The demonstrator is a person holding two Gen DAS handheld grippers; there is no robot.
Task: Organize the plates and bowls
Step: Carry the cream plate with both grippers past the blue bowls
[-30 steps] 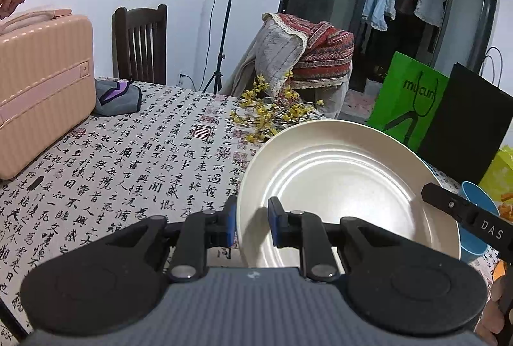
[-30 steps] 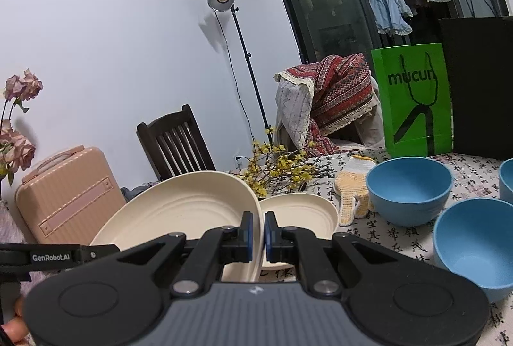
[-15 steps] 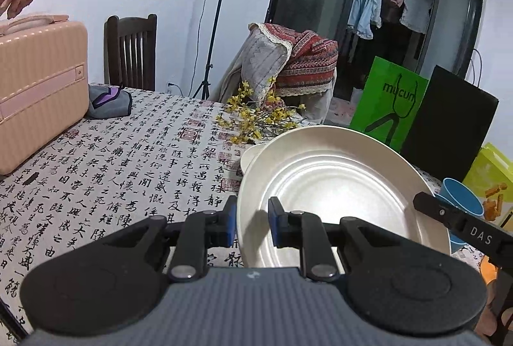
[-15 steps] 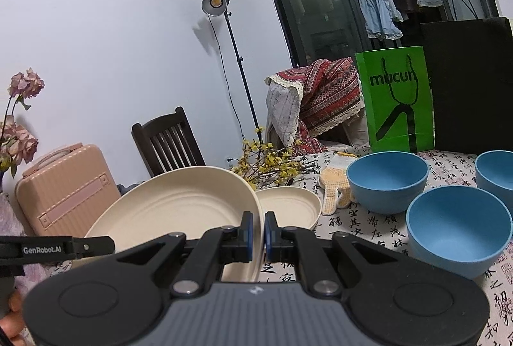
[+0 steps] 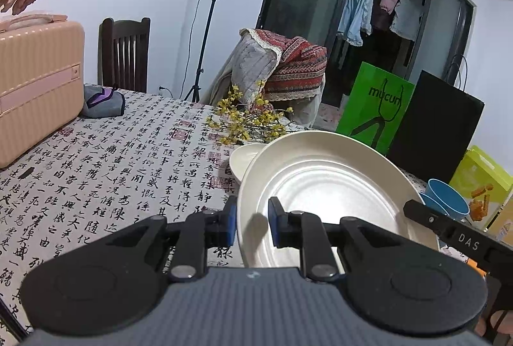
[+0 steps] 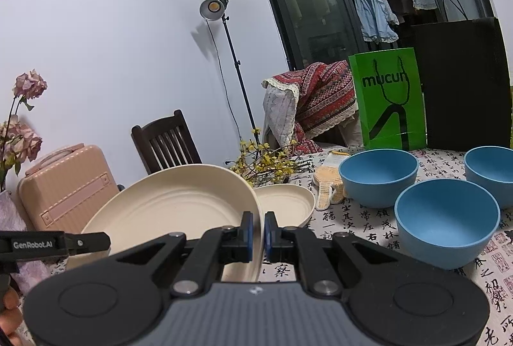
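Plate (image 5: 327,185), big and cream-coloured, is up off the table and carried tilted between the two tools, each one pinching an opposite side of its rim. The left gripper (image 5: 252,219) has its blue pads narrowed onto the near-left rim, and in the other view the right gripper (image 6: 257,232) is clamped tight on the plate's (image 6: 173,208) right rim, pads almost meeting with only the thin lip between them. It looks stiff and fairly light, probably a matte plastic or fibre ware rather than china, so I judge it won't flex, but that smooth raised lip is a slim thing to pinch and could slide out if either hand twists against the other. The rim is the only sensible hold; the shallow well offers nothing to grab. Just behind it, lying flat toward the middle of the table, is a smaller cream plate (image 6: 285,201), which looks the likely spot to stack on or beside. Further to the right side of the table stand three blue bowls (image 6: 445,221), near one another but apart, with a knitted glove (image 6: 327,185) and a spray of yellow flowers (image 6: 269,161) toward the far edge. At the left end of the patterned tablecloth (image 5: 105,166) stands a pink suitcase (image 5: 35,86).
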